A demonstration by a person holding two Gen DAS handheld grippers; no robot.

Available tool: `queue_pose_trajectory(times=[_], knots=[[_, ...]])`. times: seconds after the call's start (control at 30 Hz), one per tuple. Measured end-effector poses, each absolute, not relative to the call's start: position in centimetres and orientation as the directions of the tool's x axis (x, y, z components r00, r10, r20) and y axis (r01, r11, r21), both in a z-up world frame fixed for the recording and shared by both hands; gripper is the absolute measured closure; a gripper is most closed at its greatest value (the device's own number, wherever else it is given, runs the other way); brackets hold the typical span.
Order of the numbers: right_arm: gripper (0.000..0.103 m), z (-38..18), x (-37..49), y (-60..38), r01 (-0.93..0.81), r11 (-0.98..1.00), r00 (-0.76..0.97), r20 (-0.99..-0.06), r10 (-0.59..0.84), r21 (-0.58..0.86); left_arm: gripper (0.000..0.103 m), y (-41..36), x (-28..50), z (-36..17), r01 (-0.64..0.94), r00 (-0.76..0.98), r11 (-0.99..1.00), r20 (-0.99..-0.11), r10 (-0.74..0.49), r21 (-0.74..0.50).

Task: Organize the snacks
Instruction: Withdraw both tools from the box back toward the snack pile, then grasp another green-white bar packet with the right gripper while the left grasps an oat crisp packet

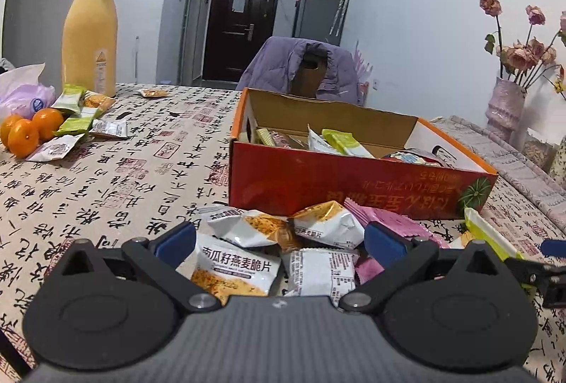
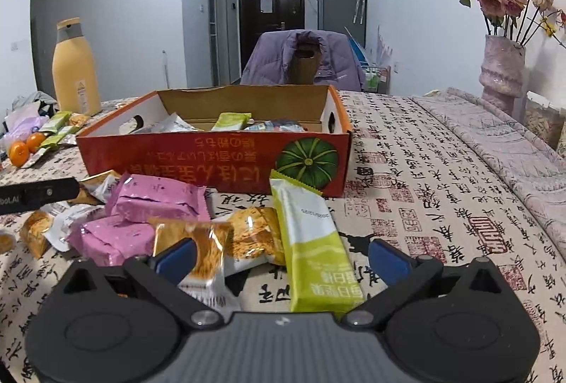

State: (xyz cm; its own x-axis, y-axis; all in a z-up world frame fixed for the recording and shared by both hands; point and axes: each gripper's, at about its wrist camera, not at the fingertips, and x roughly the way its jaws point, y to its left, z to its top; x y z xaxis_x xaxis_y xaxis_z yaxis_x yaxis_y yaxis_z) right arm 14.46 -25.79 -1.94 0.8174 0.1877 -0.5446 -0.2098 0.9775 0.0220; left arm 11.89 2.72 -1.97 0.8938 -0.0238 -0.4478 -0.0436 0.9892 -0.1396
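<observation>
On the tabletop's near edge, left wrist view: the left gripper (image 1: 279,243) stands with its fingers apart, holding nothing, hovering over a loose pile of snack packets (image 1: 283,241). White-and-orange oat crisp packets (image 1: 233,268) lie between the fingers; pink packets (image 1: 392,223) sit toward the right. Just behind the pile stands the red cardboard box (image 1: 339,181), open-topped and already holding several packets. A second cluster of packets (image 1: 79,121) lies near the far left corner beside oranges (image 1: 28,131) and a yellow bottle (image 1: 90,36). Judgement: the task is partly done; two groups remain outside the box

Right wrist view: the right gripper (image 2: 281,259) is likewise spread and empty. A green-and-white bar (image 2: 311,245) lies lengthwise between its fingers, flat on the cloth, one end leaning toward the box. Orange crisp packets (image 2: 212,241) and pink packets (image 2: 159,202) crowd its left side. The wrappers look glossy, crinkled and light; judged slippery and easily dragged. The bar appears the likeliest next pick
</observation>
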Motion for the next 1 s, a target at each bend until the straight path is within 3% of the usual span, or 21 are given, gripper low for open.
queue_pose_trajectory(times=[0.17, 0.23, 0.5, 0.6, 0.7, 1.0], knots=[[0.006, -2.1, 16.0, -26.5, -0.165, 0.985, 0.81, -0.564, 0.163, 0.047, 0.0, 3.1, 11.7, -2.0, -0.036, 0.899, 0.985, -0.436, -0.041, -0.169], [0.023, -2.3, 16.9, -27.0, -0.154, 0.986, 0.802, -0.575, 0.165, 0.068, 0.0, 3.1, 11.8, -2.0, -0.038, 0.896, 0.983, -0.443, -0.046, -0.18], [0.051, -2.9, 18.8, -27.4, -0.177, 0.978, 0.777, -0.593, 0.21, 0.114, 0.0, 3.1, 11.9, -2.1, -0.034, 0.891, 0.983, -0.452, -0.054, -0.183], [0.053, -3.0, 19.1, -27.5, -0.183, 0.975, 0.771, -0.597, 0.222, 0.126, 0.0, 2.9, 11.9, -2.1, -0.034, 0.888, 0.984, -0.458, -0.051, -0.176], [0.065, -3.1, 19.2, -28.0, -0.185, 0.972, 0.765, -0.6, 0.234, 0.143, 0.0, 2.7, 11.8, -1.9, -0.017, 0.876, 0.989, -0.479, -0.057, -0.149], [0.068, -3.1, 18.8, -28.3, -0.206, 0.967, 0.771, -0.583, 0.256, 0.152, 0.0, 5.3, 11.5, -1.6, -0.052, 0.84, 0.995, -0.542, -0.003, -0.086]])
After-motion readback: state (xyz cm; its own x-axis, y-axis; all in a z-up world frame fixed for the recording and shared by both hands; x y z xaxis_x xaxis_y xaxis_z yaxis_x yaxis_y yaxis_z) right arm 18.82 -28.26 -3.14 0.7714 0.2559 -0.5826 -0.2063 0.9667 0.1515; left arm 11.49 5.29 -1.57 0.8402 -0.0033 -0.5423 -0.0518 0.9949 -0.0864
